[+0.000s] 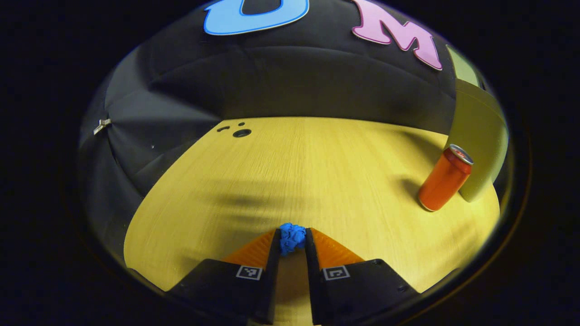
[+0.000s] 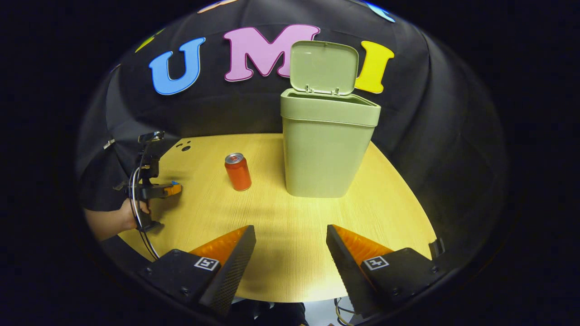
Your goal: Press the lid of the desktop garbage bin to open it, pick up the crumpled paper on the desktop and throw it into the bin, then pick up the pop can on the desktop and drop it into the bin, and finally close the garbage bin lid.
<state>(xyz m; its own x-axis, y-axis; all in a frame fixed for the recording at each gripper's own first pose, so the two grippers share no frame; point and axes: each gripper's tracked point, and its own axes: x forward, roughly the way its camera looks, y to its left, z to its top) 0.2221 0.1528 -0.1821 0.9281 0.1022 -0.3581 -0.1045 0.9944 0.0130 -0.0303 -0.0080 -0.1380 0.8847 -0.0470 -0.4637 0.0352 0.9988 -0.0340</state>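
No readable word, brand or number stood on anything. The orange metal pop can (image 2: 238, 172) showed a plain side in both views, its label too small to make out. The pale green plastic bin (image 2: 321, 149) bore no lettering. Small square black-and-white coded markers (image 1: 249, 272) sat on the gripper bodies in both views, patterns only, no text.
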